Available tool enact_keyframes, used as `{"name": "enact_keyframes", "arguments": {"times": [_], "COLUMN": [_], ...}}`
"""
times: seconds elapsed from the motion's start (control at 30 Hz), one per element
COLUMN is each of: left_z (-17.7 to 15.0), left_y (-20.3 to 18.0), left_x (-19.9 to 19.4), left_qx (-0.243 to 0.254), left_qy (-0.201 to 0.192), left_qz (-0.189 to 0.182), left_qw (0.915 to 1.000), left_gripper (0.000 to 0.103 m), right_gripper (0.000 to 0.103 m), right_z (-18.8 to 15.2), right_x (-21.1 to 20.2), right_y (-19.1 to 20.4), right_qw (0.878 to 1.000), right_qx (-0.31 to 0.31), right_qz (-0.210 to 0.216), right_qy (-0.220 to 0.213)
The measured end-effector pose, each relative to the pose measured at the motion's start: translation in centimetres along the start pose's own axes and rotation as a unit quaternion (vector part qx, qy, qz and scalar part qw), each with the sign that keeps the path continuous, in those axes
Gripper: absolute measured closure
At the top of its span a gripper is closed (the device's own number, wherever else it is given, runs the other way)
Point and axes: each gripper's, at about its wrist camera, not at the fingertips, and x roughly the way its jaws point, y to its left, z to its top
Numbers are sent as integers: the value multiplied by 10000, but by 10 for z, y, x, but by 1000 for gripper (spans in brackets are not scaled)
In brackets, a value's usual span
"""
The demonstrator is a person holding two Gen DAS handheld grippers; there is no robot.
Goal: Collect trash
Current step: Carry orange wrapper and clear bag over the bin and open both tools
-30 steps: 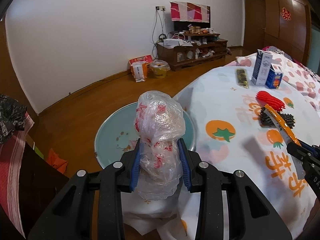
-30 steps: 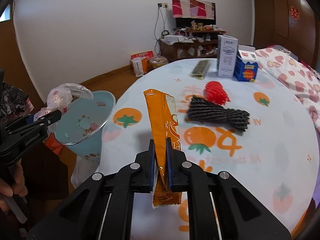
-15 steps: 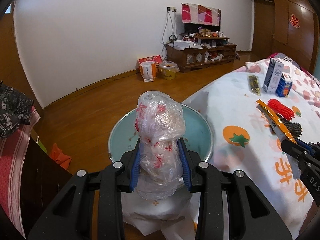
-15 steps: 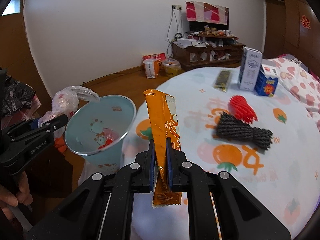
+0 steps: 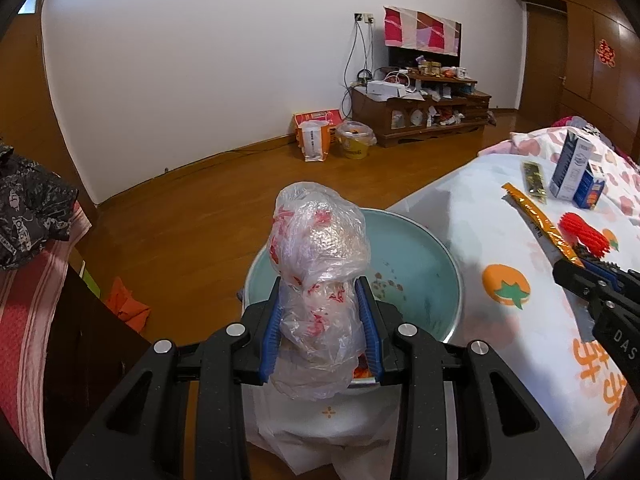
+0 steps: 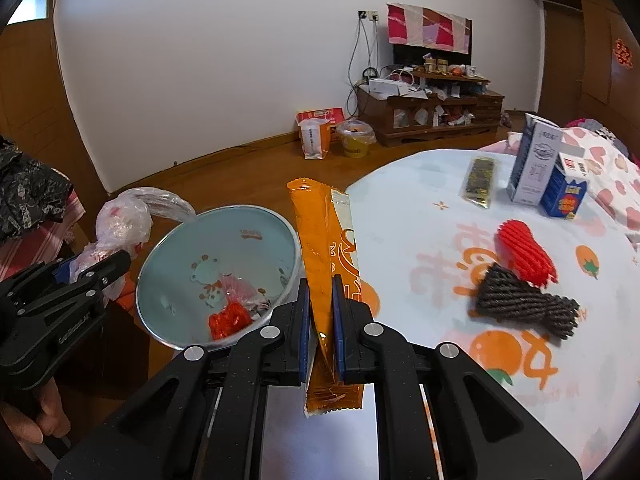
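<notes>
My left gripper [image 5: 320, 324] is shut on a crumpled clear plastic bag [image 5: 318, 256] with red print, held above the near rim of a pale blue bin [image 5: 416, 248]. My right gripper [image 6: 320, 320] is shut on a long orange snack wrapper [image 6: 320, 248] that stands upright beside the bin [image 6: 180, 248] at the table's left edge. Red and pink scraps [image 6: 230, 316] lie in the bin's bottom. In the right wrist view the left gripper [image 6: 96, 272] with the bag [image 6: 120, 224] sits left of the bin. The right gripper [image 5: 576, 276] and wrapper [image 5: 536, 216] show at the left wrist view's right side.
On the round table with its orange-print cloth [image 6: 460, 208] lie a red foam net [image 6: 524, 252], a dark foam net [image 6: 524, 304], a flat dark packet [image 6: 480, 180] and two cartons [image 6: 536, 160]. A dark cabinet [image 5: 80, 344] stands left of the bin. A hand [image 6: 24, 420] grips the left tool.
Both grippers have swung left with their loads. The bin has come from far left to just beside the wrapper, and now lies right under the bag. Both grips are unchanged.
</notes>
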Motion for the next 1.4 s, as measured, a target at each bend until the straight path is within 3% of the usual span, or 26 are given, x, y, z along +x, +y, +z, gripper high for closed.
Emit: {"name": "enact_keyframes", "arguments": {"times": [0.33,0.93,0.97,1.0,1.07,1.2,1.3,1.4], "left_z": [5,4,3,2,3,3,4,4], "left_y": [3,9,10,10,11,9,6,4], "left_x": [21,66,68,70,72,74,73,69], "left_qx": [56,48,42,38,33,14,44,106], "left_qy": [157,556,582,609,626,654,654,603], "left_qz": [104,237,246,255,268,291,294,357], "left_qw": [9998,9982,9980,9978,9977,9974,9974,9975], "left_gripper": [68,68,68,68,67,66,61,38], "right_gripper": [92,91,89,78,68,61,61,61], "right_z": [10,13,13,12,12,12,14,15], "right_x": [30,98,101,103,103,98,92,81], "right_y": [17,40,42,42,40,34,24,14], "right_qw": [9998,9956,9954,9953,9954,9957,9966,9975], "right_qx": [-89,-223,-257,-281,-260,-237,-70,57], "right_qz": [94,475,476,471,502,534,478,406], "right_qy": [143,773,789,797,773,719,667,582]}}
